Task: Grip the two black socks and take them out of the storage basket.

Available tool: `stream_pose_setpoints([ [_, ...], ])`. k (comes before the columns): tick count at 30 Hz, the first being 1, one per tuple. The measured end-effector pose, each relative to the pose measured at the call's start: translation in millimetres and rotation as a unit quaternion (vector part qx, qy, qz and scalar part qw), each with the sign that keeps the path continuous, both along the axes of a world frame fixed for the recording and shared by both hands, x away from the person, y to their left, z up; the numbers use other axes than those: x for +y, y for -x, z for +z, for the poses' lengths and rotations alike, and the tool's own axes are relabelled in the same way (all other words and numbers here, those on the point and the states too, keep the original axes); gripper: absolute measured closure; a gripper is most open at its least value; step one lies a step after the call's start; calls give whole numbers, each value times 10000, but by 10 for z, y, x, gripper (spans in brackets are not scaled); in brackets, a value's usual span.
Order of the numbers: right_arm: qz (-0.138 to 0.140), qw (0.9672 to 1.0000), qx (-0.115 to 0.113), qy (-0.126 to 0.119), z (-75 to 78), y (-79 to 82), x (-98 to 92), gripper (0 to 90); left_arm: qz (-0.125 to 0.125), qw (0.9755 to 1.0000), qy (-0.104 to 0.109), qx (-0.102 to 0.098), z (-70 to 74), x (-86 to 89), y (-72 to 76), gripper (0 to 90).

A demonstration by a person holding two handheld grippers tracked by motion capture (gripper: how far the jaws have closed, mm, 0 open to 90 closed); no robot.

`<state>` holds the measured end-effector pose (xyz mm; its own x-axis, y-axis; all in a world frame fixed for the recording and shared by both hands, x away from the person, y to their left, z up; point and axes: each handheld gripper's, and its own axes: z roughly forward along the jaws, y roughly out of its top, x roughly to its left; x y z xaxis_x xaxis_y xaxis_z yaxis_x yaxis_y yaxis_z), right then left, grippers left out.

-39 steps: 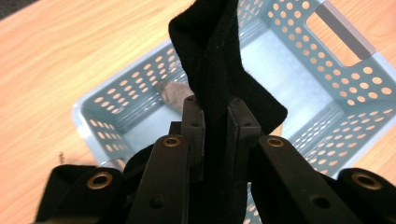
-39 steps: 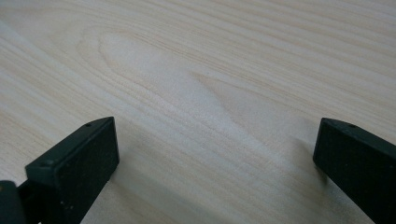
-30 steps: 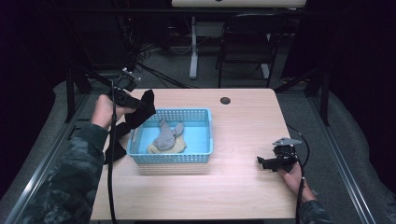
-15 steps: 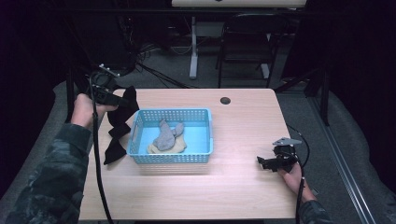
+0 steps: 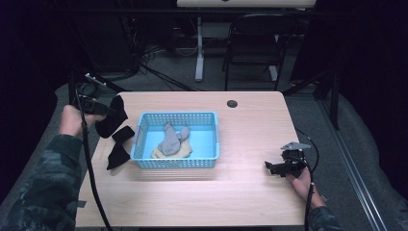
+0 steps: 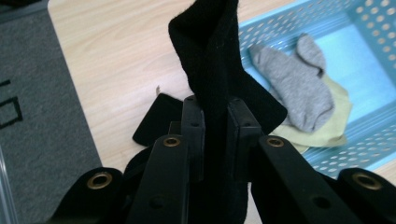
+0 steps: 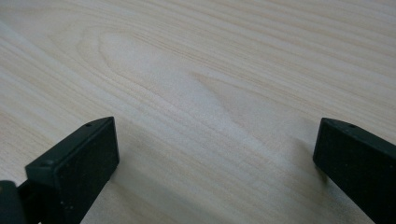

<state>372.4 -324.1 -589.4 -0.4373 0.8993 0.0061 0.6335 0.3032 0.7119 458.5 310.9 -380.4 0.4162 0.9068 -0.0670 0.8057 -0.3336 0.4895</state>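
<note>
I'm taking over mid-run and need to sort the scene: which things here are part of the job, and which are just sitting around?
In the job:
- black sock, clamped in the left gripper
- second black sock lying on the table left of the basket
- blue basket holding a grey sock and a yellow cloth

Lying about:
- right gripper, open, resting on bare table
- chair behind the table

The right tool [image 7: 215,158] hangs close over the pale wooden surface [image 7: 196,70], its two black jaws standing wide apart, one at the lower left corner and one at the lower right (nothing lies between them). Bare wood grain runs slantwise across the surface.
</note>
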Motion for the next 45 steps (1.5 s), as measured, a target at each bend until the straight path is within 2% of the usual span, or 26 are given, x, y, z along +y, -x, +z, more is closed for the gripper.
stream_pose_setpoints([
  [4, -1, 10000, 1, 1, 0, 0, 0, 0, 142, 9998, -67, 128, -133, 84, -5, 793],
  [9, -1, 10000, 2, 1, 0, 0, 0, 0, 283, 9992, -19, 292, -307, 168, -6, 793],
  [11, -1, 10000, 1, 2, 0, 0, 0, 0, 389, 9989, -33, 276, -378, 216, -4, 793],
  [16, -1, 10000, 0, 1, 0, 0, 0, 0, 562, 9972, 34, 500, -602, 322, -17, 793],
  [20, 0, 10000, 1, 2, 0, 0, 0, 0, 621, 9960, 44, 640, -771, 349, -26, 793],
  [25, -1, 10000, 0, 1, 0, 0, 0, 0, 695, 9940, 137, 840, -1049, 368, -52, 791],
  [31, -1, 10000, 3, 3, 0, 0, 0, 0, 661, 9911, 157, 1143, -1359, 287, -84, 774],
  [34, -2, 10000, 0, 1, 0, 0, 0, 0, 655, 9904, 210, 1197, -1445, 267, -96, 661],
  [37, -2, 10000, 0, -1, 0, 0, 0, 0, 727, 9917, 262, 1025, -1408, 276, -64, 418],
  [38, -1, 10000, 1, 1, 0, 0, 0, 0, 717, 9924, 317, 945, -1379, 288, -39, 352],
  [40, -2, 10000, 1, 1, 0, 0, 0, 0, 729, 9938, 296, 782, -1304, 300, 33, 261],
  [43, -1, 10000, 1, 1, 0, 0, 0, 0, 674, 9963, 218, 489, -1184, 303, 191, 200],
  [45, -1, 10000, 3, 5, 1, 1, 0, 0, 626, 9968, 331, 362, -1139, 308, 324, 158],
])
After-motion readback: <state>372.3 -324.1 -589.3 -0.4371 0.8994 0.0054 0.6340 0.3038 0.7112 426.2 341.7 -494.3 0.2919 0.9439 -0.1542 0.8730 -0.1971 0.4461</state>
